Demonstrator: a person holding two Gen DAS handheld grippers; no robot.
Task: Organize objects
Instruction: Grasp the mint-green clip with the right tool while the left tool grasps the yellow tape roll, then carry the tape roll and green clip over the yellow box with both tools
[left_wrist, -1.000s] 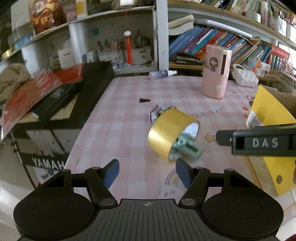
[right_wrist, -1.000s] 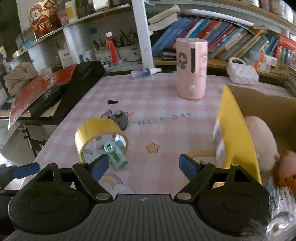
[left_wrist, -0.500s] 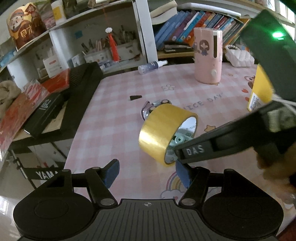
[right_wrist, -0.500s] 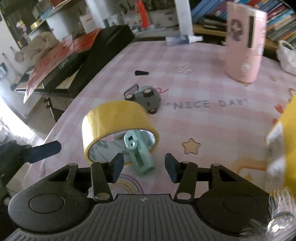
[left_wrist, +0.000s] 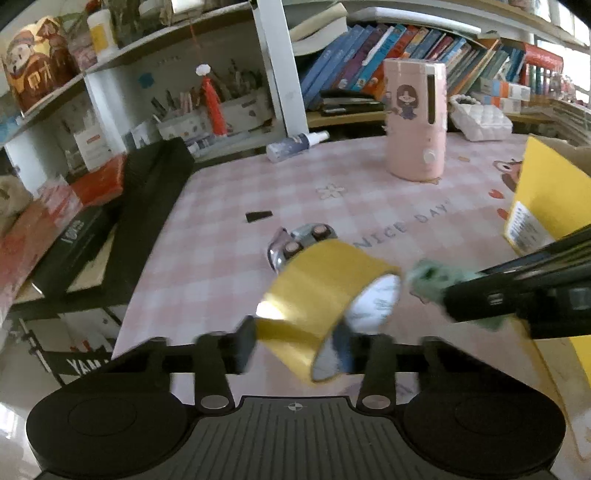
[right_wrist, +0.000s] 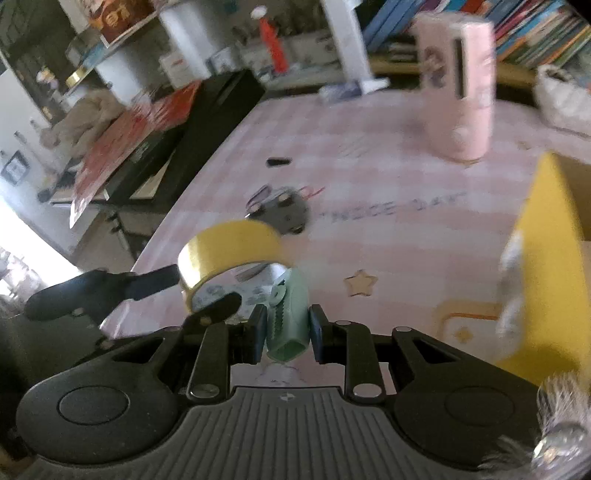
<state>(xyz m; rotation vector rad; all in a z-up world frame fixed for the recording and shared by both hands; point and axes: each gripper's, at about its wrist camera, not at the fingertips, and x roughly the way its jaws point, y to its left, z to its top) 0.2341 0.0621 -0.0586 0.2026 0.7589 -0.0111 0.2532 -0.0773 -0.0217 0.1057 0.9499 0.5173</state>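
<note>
While the right gripper (right_wrist: 287, 328) is closed on the small green clip (right_wrist: 289, 314), its two pads press the clip from both sides in the lower middle of the right wrist view. In the left wrist view the same clip (left_wrist: 439, 282) shows at the middle right, at the tip of the dark fingers that come in from the right edge.

The jaws of the left gripper (left_wrist: 301, 347) are closing, and the yellow tape roll (left_wrist: 325, 299) is between them, in the lower middle of its own view. One finger sits against the outside of the yellow band and the other reaches inside the ring; the picture is blurred there, so I cannot tell if the pads already press the wall. In the right wrist view the roll (right_wrist: 229, 254) stands tilted at the middle left, just beside the clip, with the left gripper's dark fingers (right_wrist: 155, 277) at its left edge.

Behind the roll a small toy car (left_wrist: 299, 240) lies upside down on the pink checked tablecloth (left_wrist: 229, 258). A little black piece (left_wrist: 258, 216) lies further up. A pink container (left_wrist: 413, 122) stands upright in the upper right. A yellow box (left_wrist: 550, 195) is at the right edge, and a small spray bottle (left_wrist: 295, 142) lies near the shelf.
</note>
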